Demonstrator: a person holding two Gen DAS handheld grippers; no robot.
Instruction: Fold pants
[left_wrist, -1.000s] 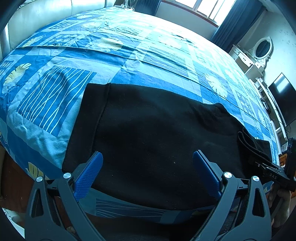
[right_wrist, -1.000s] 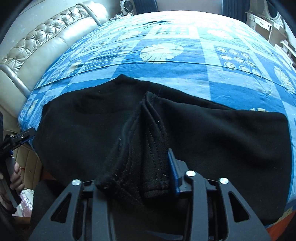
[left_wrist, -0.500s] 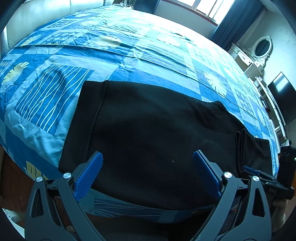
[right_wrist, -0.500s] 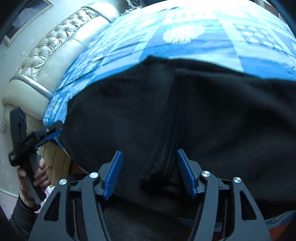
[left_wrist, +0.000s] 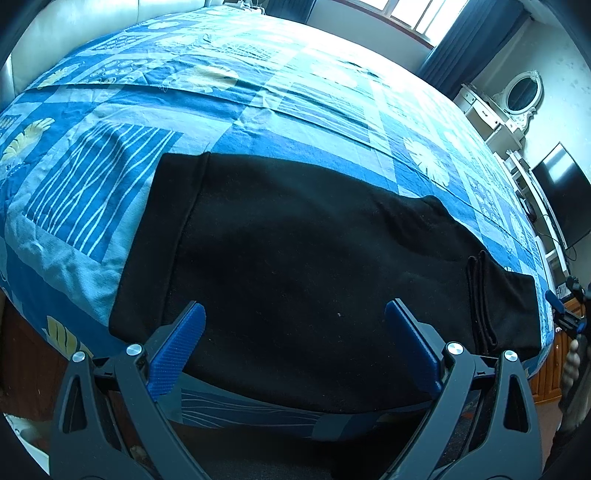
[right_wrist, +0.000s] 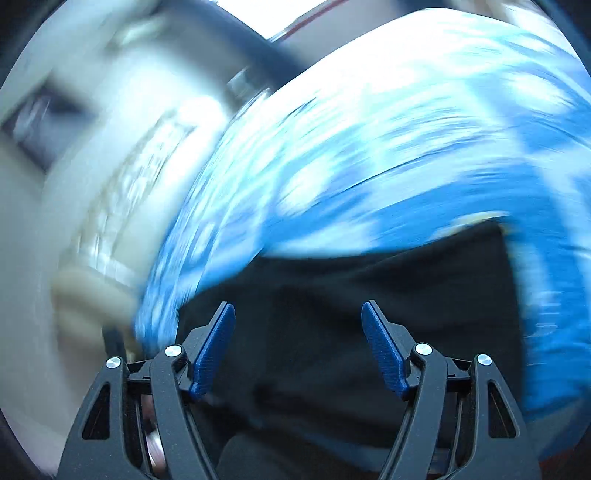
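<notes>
With one fold laid on the black pants (left_wrist: 314, 266), I judge more folds remain
I see left gripper (left_wrist: 293, 345) and right gripper (right_wrist: 298, 345) jaws apart, empty

pants on the bed, grippers at the near edge

The black fleece pants (left_wrist: 314, 266) are lying flat across the blue patchwork bedspread (left_wrist: 258, 92), with the left gripper (left_wrist: 293, 314) hanging over their near side and the right gripper (left_wrist: 565, 314) sitting off past their right end.
</notes>
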